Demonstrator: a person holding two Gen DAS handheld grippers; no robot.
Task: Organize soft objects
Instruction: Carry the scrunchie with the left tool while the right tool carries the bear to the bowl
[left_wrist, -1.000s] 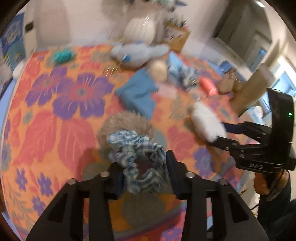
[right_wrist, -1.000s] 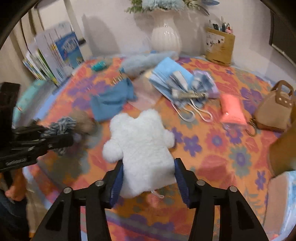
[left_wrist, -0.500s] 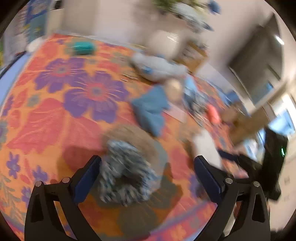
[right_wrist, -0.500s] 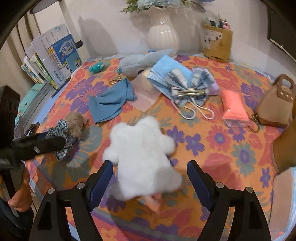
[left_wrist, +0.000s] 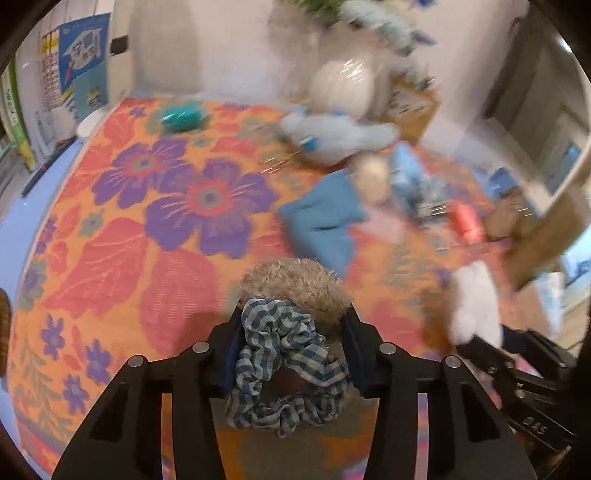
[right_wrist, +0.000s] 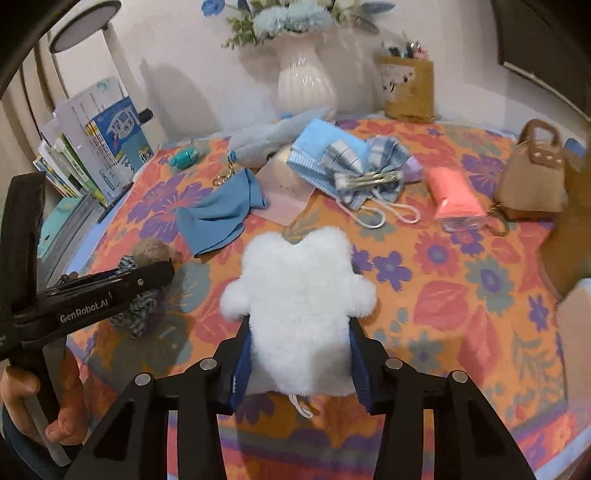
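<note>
Both tongs were closing at once. The left tongs (left_wrist: 291, 350) squeezed in on the checked scrunchie (left_wrist: 286, 373), bunched against a tan fur ball (left_wrist: 295, 288) at the near edge of the worktop (left_wrist: 110, 258). The right tongs (right_wrist: 299, 354) nipped the white plush toy (right_wrist: 299, 295) by its base. Both looked light and squashy, better gripped deep across the bulk.

We see both grippers, spread wide half a second ago, closing again: the left gripper (left_wrist: 291, 354) around the scrunchie (left_wrist: 286, 369) (checked blue), the right gripper (right_wrist: 299, 362) around the white plush (right_wrist: 299, 310).
</note>
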